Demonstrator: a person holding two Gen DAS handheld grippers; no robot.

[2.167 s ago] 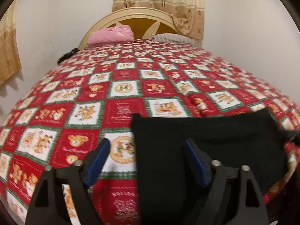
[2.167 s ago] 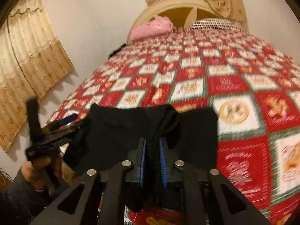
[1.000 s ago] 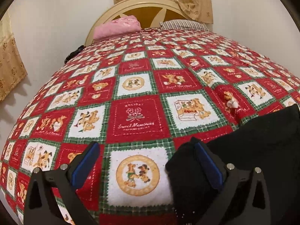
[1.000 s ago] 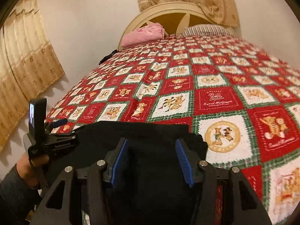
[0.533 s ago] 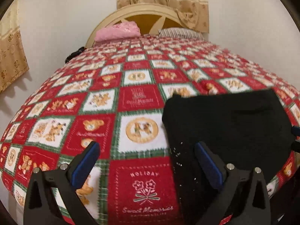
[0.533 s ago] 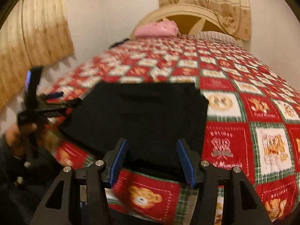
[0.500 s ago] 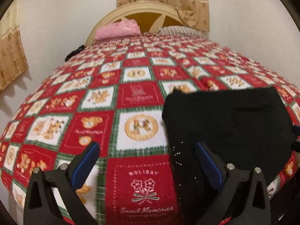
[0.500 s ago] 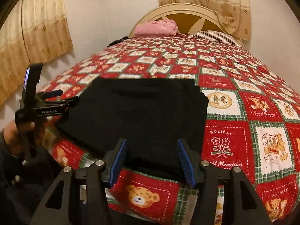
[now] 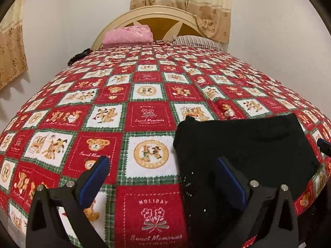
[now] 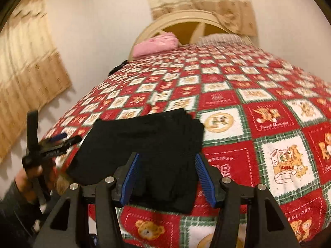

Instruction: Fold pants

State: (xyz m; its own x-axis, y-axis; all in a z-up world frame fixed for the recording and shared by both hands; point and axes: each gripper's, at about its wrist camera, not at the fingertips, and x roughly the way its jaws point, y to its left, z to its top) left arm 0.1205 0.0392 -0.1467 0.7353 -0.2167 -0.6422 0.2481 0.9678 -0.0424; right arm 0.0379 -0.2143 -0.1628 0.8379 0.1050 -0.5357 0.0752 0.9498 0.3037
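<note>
The black pants [image 9: 244, 144] lie folded into a flat rectangle near the foot edge of the bed, on the red checked bear-print blanket [image 9: 144, 95]. They also show in the right wrist view [image 10: 144, 144]. My left gripper [image 9: 163, 177] is open and empty, with its right finger over the pants' left edge. My right gripper [image 10: 167, 177] is open and empty, held just above the pants' near edge. The left gripper also shows at the left of the right wrist view [image 10: 62, 139], beside the pants' left end.
A pink folded blanket [image 9: 128, 34] and a striped pillow [image 9: 196, 41] lie at the headboard [image 9: 159, 14]. A dark object [image 9: 78, 56] sits at the bed's far left edge. Curtains [image 10: 26, 72] hang on the left wall and behind the headboard.
Both grippers let go of the pants and pulled back toward the foot edge. The right gripper, shut on the fabric 2.2 s ago, is open. The pants lie flat and still.
</note>
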